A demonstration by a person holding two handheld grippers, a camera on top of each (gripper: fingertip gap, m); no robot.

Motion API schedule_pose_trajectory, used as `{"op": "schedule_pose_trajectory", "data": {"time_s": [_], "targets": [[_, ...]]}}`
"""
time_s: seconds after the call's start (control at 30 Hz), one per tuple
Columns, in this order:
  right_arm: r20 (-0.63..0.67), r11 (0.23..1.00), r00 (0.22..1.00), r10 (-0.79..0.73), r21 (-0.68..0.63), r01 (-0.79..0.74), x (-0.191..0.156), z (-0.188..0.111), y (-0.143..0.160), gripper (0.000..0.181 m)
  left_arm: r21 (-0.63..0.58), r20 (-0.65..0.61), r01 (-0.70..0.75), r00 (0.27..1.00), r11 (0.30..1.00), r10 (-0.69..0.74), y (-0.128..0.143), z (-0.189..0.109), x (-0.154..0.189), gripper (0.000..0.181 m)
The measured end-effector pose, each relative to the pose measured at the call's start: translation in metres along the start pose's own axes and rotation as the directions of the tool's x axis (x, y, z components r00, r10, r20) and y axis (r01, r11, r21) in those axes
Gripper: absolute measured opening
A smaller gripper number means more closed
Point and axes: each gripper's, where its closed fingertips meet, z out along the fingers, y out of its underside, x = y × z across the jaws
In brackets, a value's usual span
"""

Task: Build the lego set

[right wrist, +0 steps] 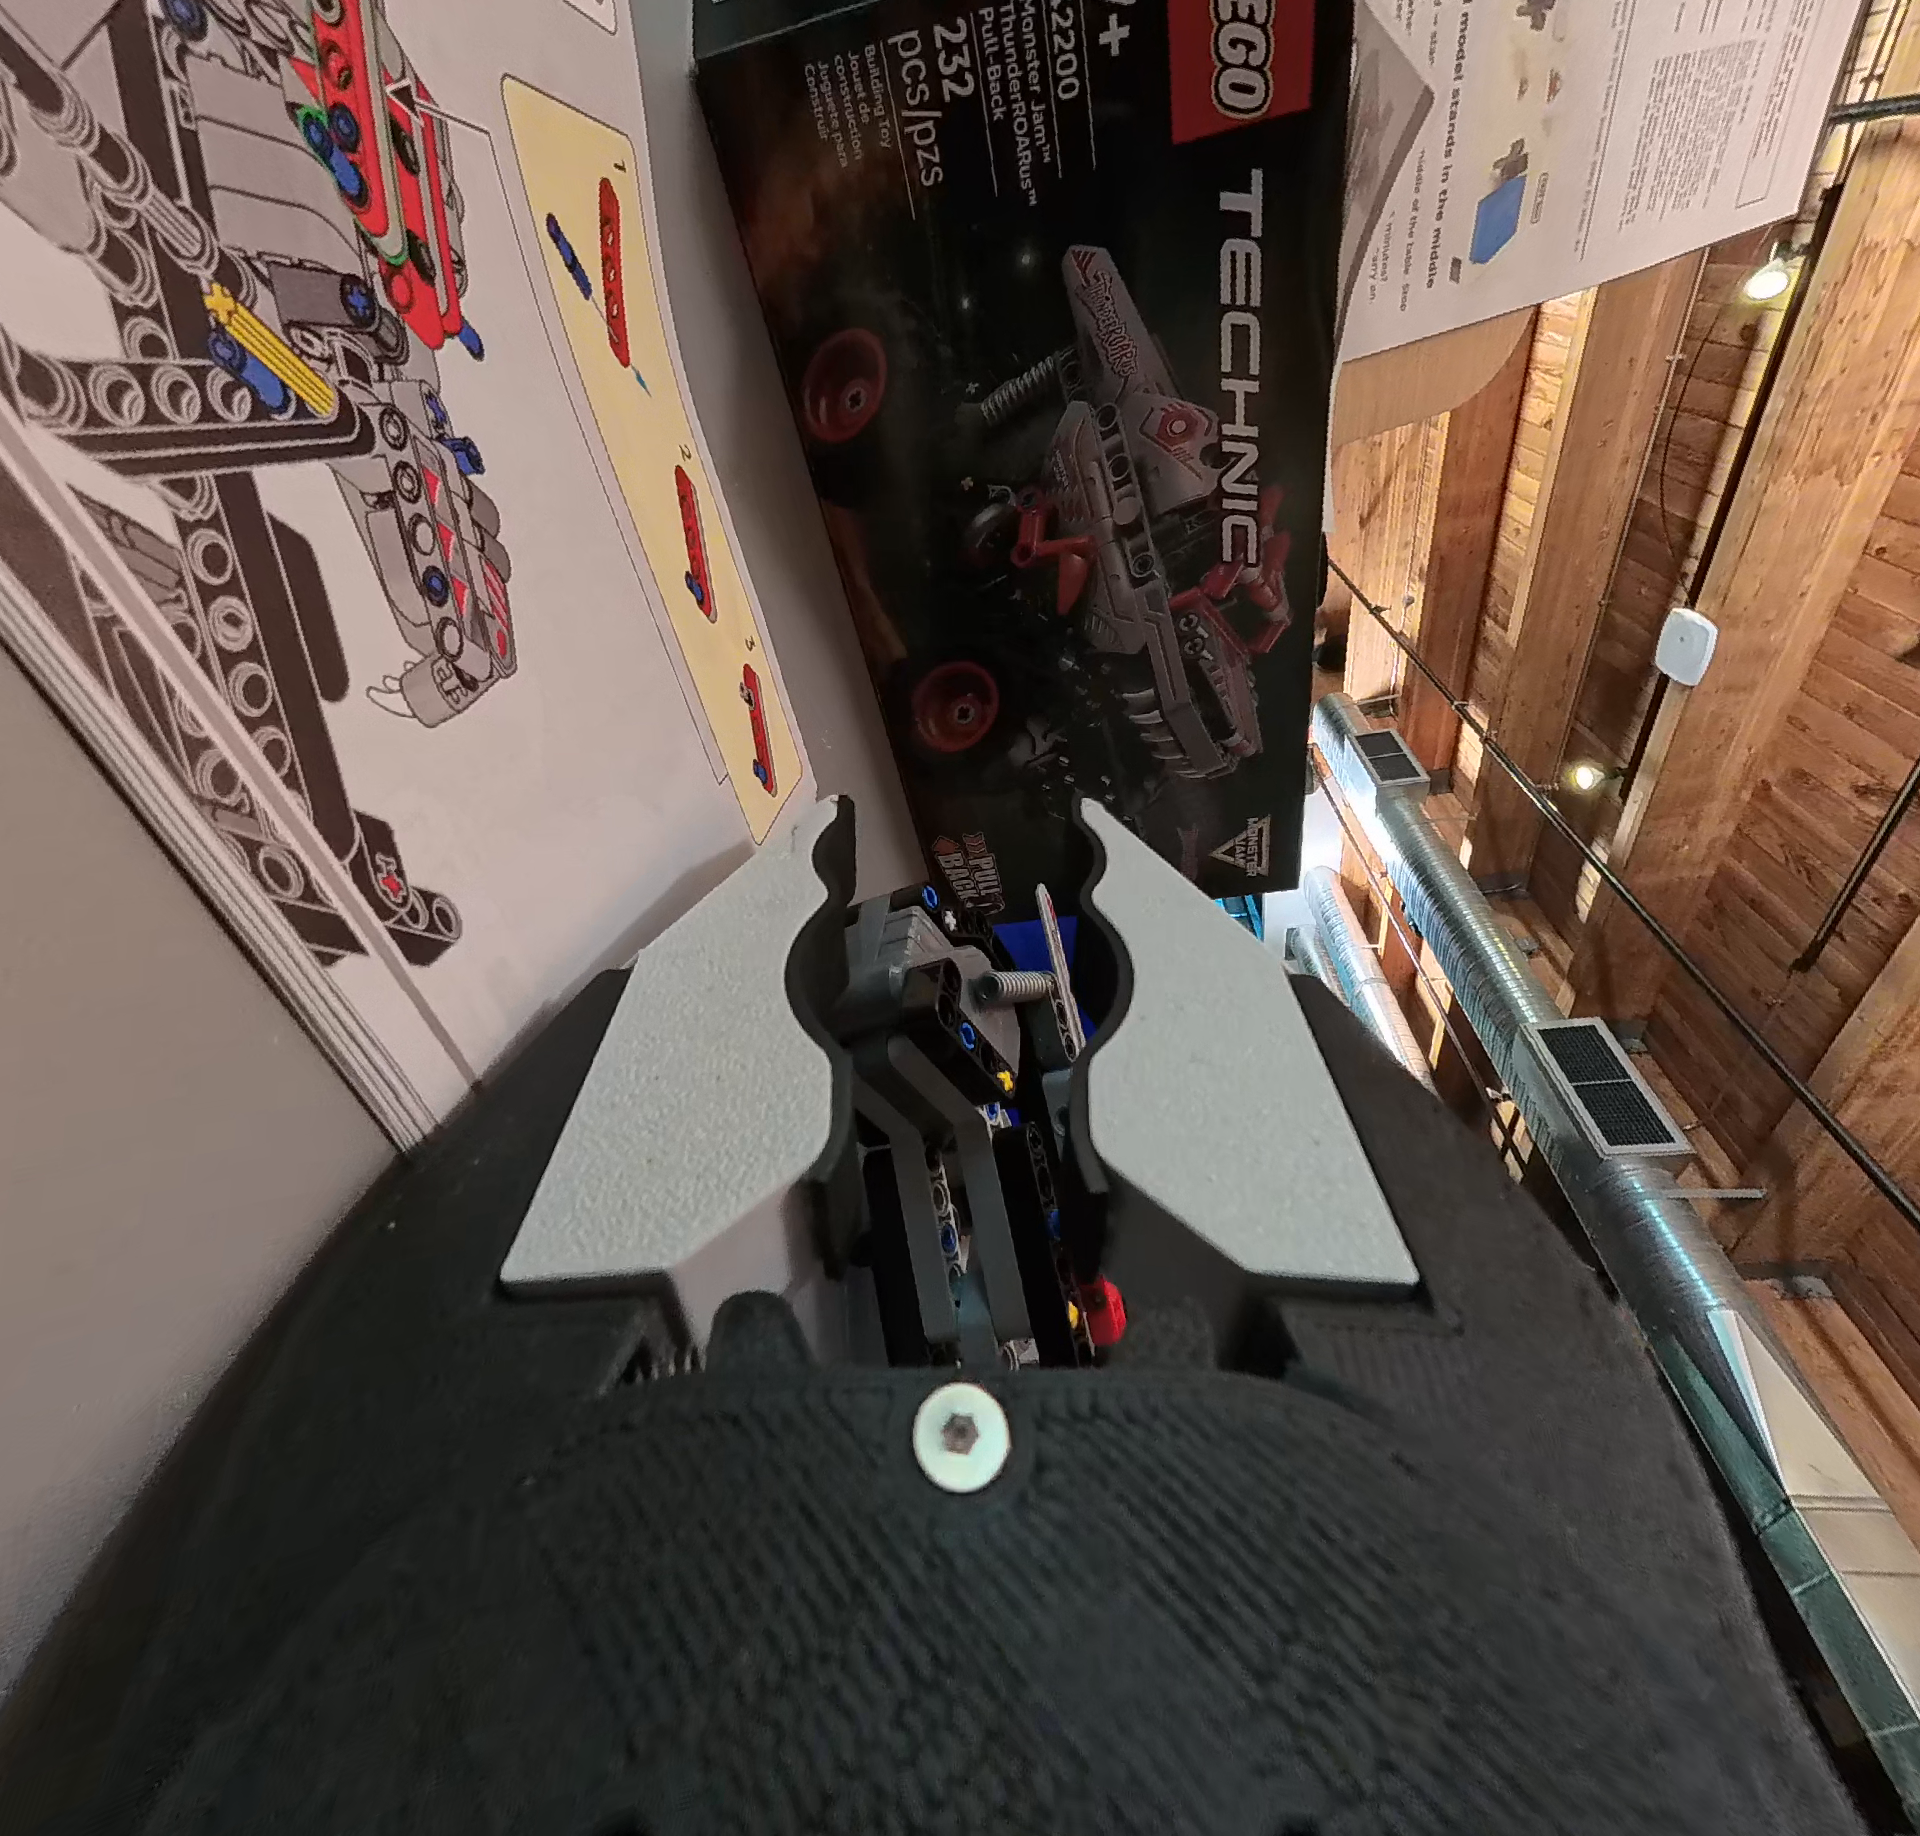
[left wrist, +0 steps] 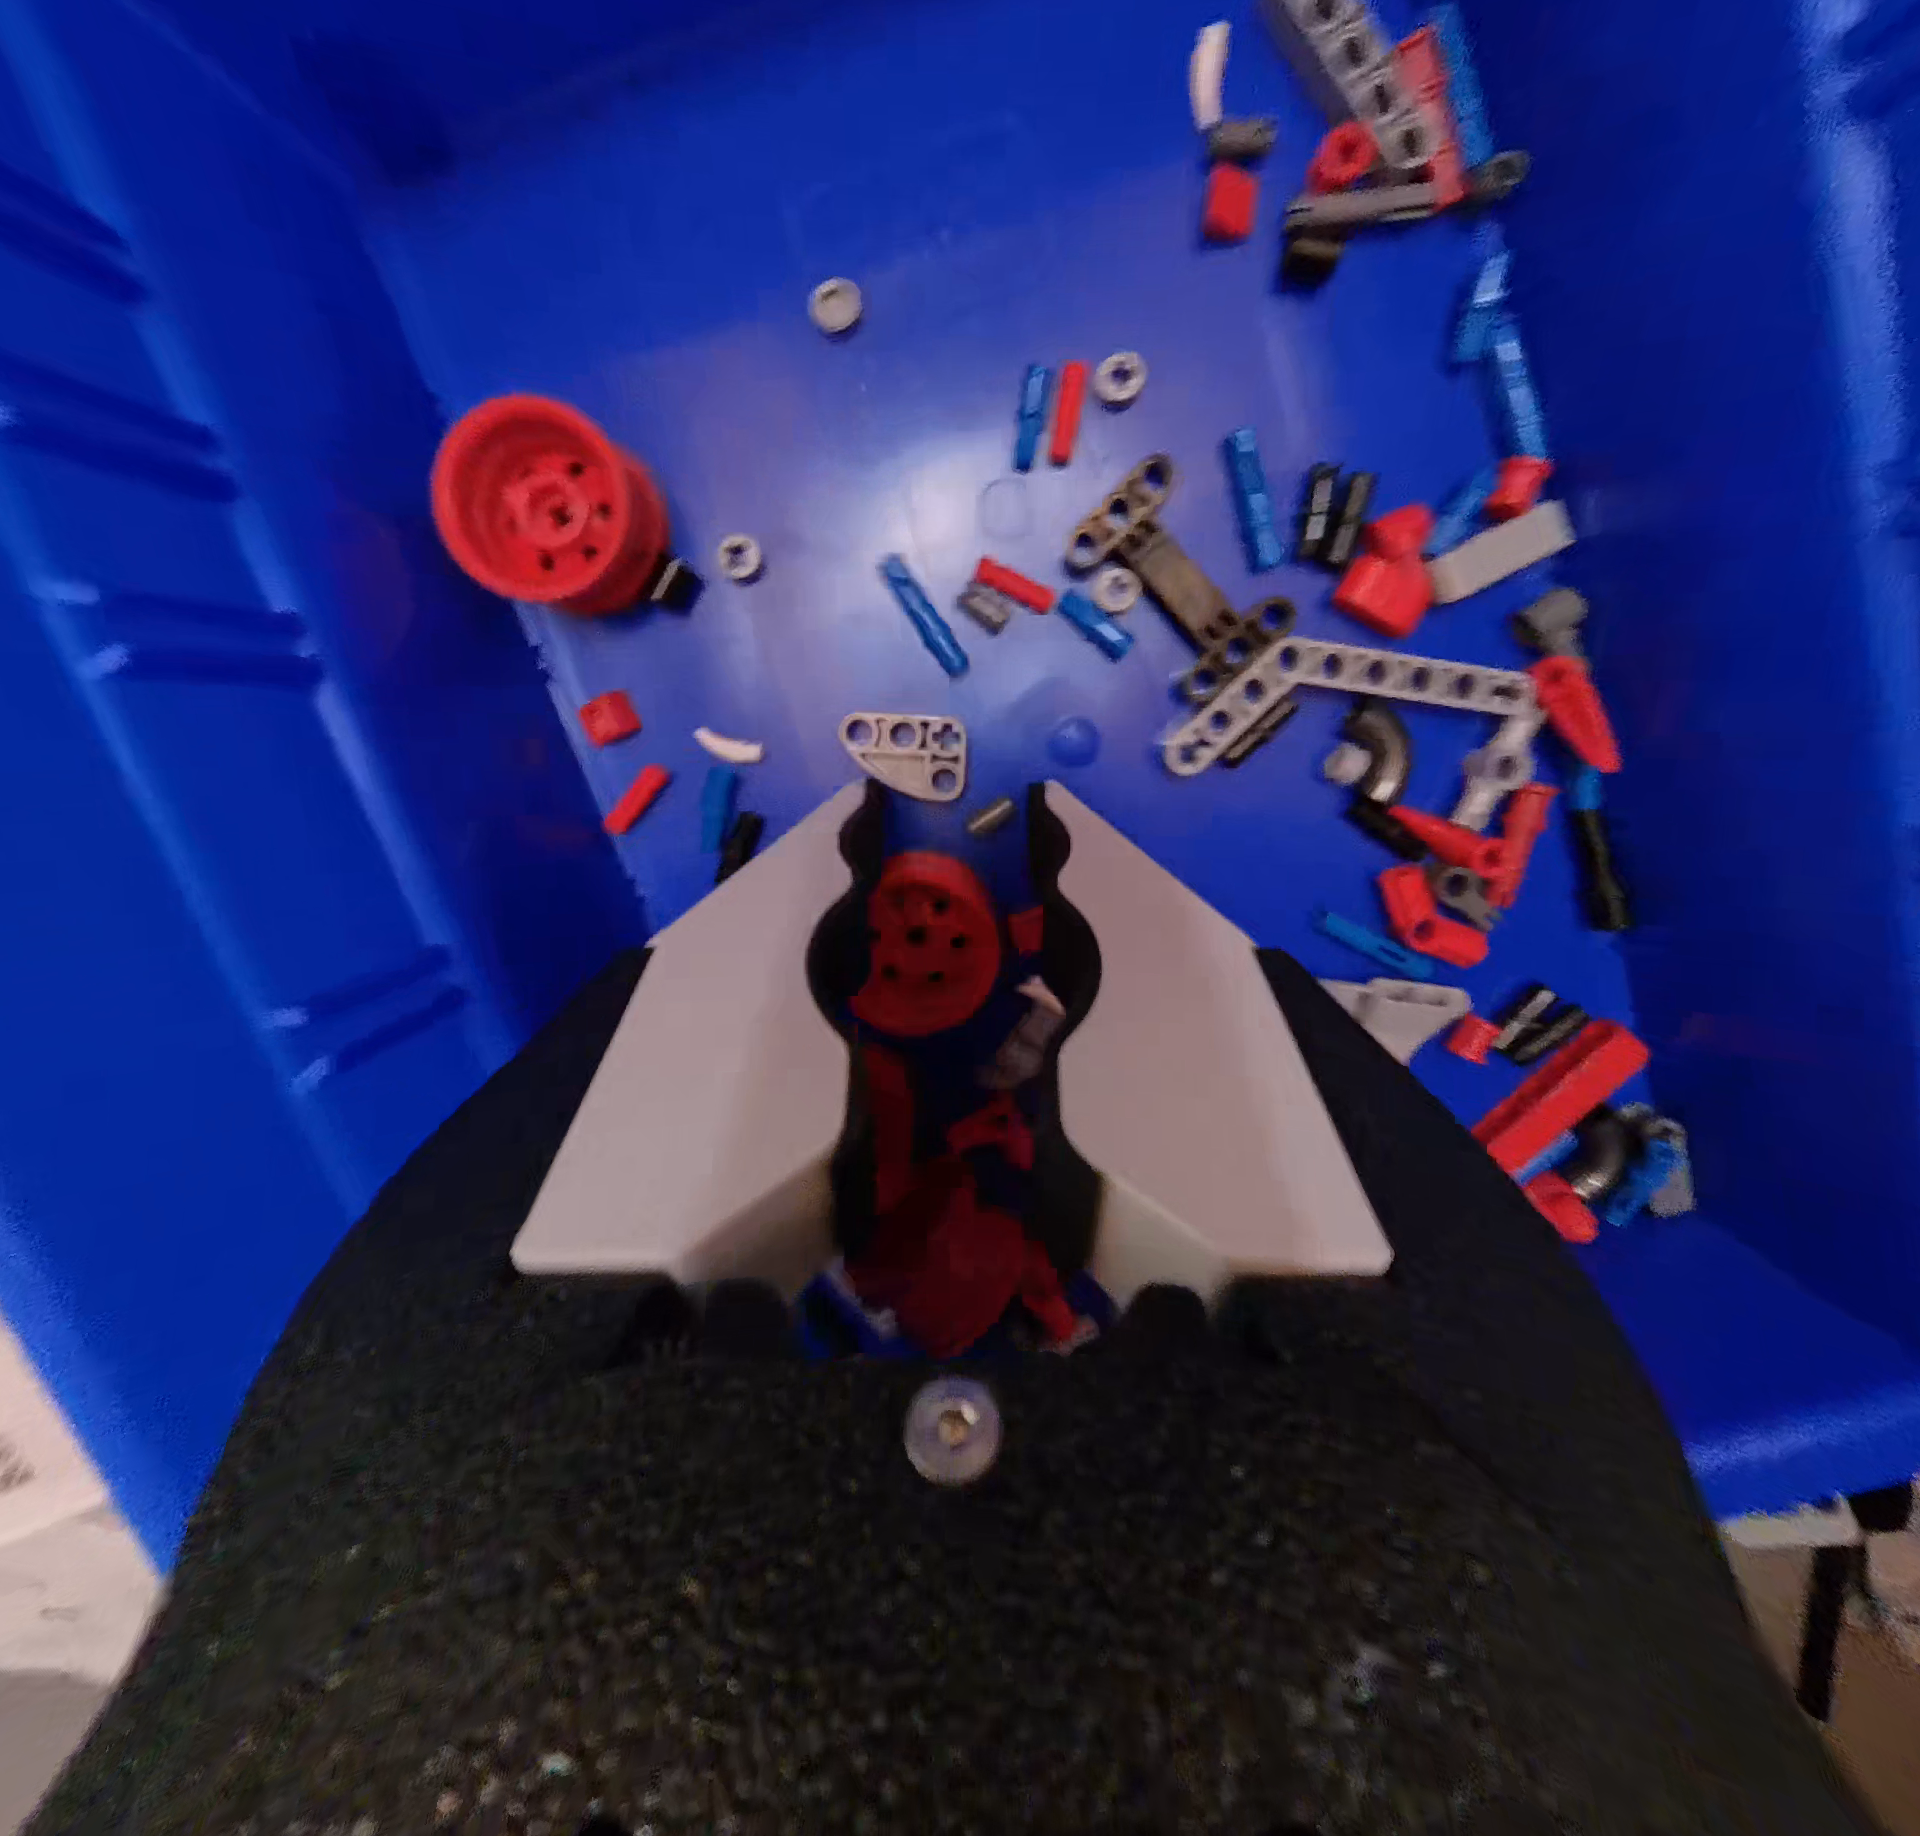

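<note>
Left gripper (left wrist: 954,810): fingers close together, clamped on a red wheel hub (left wrist: 928,939); more red pieces show in the gap nearer the camera, blurred. It hangs over a blue bin (left wrist: 312,643). Just beyond the fingertips on the bin floor lies a light grey triangular plate (left wrist: 906,742). Mid floor: scattered blue and red pins (left wrist: 923,614). By the left wall stands a second red wheel hub (left wrist: 545,519). Along the right wall, a dense scatter of parts, among them a long grey angled beam (left wrist: 1351,690); in the far right corner, a grey and red beam cluster (left wrist: 1371,93).

Right gripper (right wrist: 961,841): fingers parted but gripping a dark grey partly built model (right wrist: 925,1017) with a small metal spring. Beyond the tips, the dark set box (right wrist: 1039,384). To the left, an open instruction booklet (right wrist: 312,384). Far right, wooden beams and metal ducting.
</note>
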Motion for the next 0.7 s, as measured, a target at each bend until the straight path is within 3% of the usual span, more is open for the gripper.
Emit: {"op": "schedule_pose_trajectory", "data": {"time_s": [0.17, 0.3, 0.4, 0.5, 0.7], "targets": [[0.005, 1.000, 1.000, -0.009, -0.007, 0.009, -0.001, 0.001, 0.000, 0.039, 0.111, -0.011, -0.071, 0.997, 0.991, 0.073, -0.023, -0.006, 0.011, 0.033], [0.002, 1.000, 1.000, -0.011, -0.011, 0.011, -0.001, 0.001, 0.001, 0.039, 0.215, -0.112, -0.207, 0.966, 0.954, 0.235, -0.042, -0.002, 0.051, 0.032], [0.000, 1.000, 1.000, -0.019, -0.013, 0.019, -0.001, 0.000, 0.001, 0.039, 0.202, -0.185, -0.291, 0.926, 0.935, 0.329, -0.037, 0.003, 0.079, 0.024], [0.000, 1.000, 1.000, -0.021, -0.014, 0.021, -0.001, 0.001, 0.001, 0.039, 0.213, -0.166, -0.402, 0.883, 0.891, 0.438, -0.033, 0.008, 0.087, 0.017], [0.002, 1.000, 1.000, -0.017, -0.014, 0.017, -0.001, 0.001, 0.001, 0.039, 0.147, -0.128, -0.244, 0.956, 0.959, 0.263, -0.026, 0.007, 0.048, 0.014]]}}
